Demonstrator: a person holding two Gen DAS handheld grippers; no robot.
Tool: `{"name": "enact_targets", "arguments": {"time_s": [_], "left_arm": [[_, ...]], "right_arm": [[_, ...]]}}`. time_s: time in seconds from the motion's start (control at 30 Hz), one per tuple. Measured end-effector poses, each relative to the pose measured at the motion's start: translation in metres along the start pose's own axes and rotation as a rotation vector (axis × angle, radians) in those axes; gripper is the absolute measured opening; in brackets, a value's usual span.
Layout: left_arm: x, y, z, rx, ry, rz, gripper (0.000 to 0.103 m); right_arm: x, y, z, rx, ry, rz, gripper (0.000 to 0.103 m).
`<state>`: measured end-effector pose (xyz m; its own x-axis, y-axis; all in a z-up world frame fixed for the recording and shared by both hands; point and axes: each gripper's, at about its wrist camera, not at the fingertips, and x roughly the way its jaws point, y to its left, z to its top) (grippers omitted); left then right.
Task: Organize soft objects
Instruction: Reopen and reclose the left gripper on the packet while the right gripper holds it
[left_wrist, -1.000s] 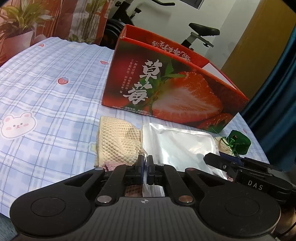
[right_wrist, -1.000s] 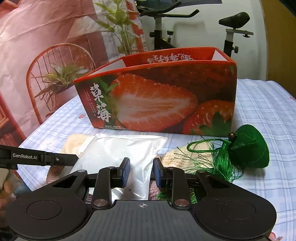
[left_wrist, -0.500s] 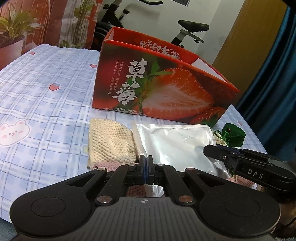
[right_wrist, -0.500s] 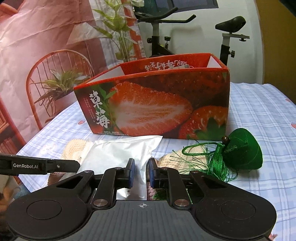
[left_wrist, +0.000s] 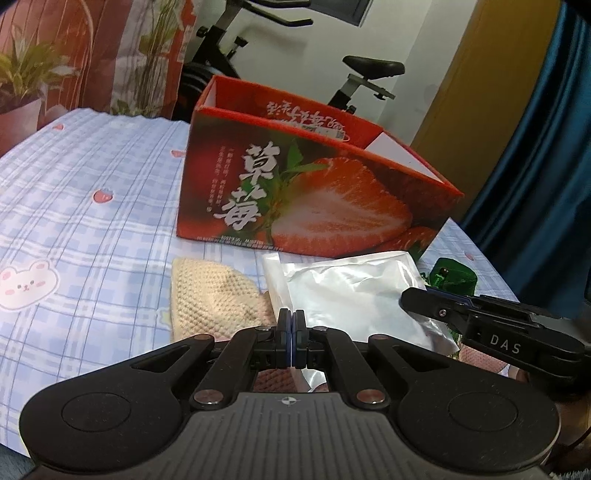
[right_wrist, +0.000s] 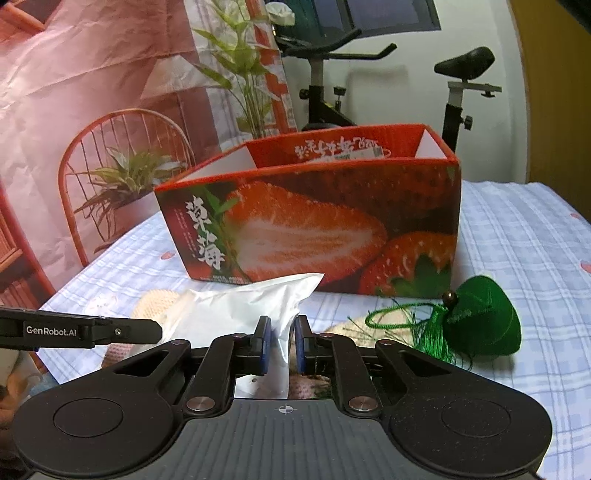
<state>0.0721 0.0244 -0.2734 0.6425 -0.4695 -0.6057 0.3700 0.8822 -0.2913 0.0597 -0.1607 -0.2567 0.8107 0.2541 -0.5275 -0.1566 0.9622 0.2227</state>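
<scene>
**White pouch being gripped by both tools before the strawberry box**

The white pouch is being pinched at its near edge by the left tool, whose jaws are fully closed on it. Its other near corner is being clamped between the narrowly set jaws of the right tool. The pouch is lying partly over a cream knitted piece on the checked tabletop, just in front of the open strawberry box. A green tasselled sachet is resting beside it.
</scene>
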Motion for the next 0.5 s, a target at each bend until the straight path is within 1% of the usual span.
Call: {"name": "enact_targets", "arguments": {"time_s": [0.1, 0.2, 0.23, 0.27, 0.3, 0.33, 0.37, 0.43, 0.5], "left_arm": [[0.0, -0.001, 0.0, 0.011, 0.006, 0.009, 0.001], [0.006, 0.002, 0.0, 0.003, 0.049, 0.029, 0.004], [0.008, 0.004, 0.0, -0.007, 0.055, 0.03, 0.009], [0.009, 0.006, 0.0, -0.018, 0.058, 0.017, 0.019], [0.009, 0.007, 0.0, -0.027, 0.059, 0.009, 0.027], [0.009, 0.006, 0.001, -0.024, 0.055, 0.007, 0.042], [0.009, 0.005, 0.002, -0.014, 0.048, 0.01, 0.048], [0.01, 0.004, 0.003, -0.005, 0.043, 0.026, 0.048], [0.015, 0.007, 0.004, -0.023, 0.057, 0.017, 0.049]], "right_arm": [[-0.002, 0.002, 0.001, -0.01, -0.004, 0.0, 0.012], [0.0, 0.002, 0.0, -0.012, 0.008, -0.007, 0.012], [0.001, 0.001, -0.001, -0.012, 0.017, -0.012, 0.012], [0.002, 0.001, -0.002, -0.01, 0.023, -0.016, 0.012], [0.003, 0.0, -0.003, -0.008, 0.03, -0.018, 0.012], [0.004, -0.001, -0.004, -0.005, 0.037, -0.02, 0.012], [0.004, -0.001, -0.005, -0.004, 0.041, -0.022, 0.012], [0.006, -0.002, -0.007, -0.006, 0.048, -0.024, 0.012], [0.007, -0.002, -0.008, -0.008, 0.053, -0.025, 0.013]]}}
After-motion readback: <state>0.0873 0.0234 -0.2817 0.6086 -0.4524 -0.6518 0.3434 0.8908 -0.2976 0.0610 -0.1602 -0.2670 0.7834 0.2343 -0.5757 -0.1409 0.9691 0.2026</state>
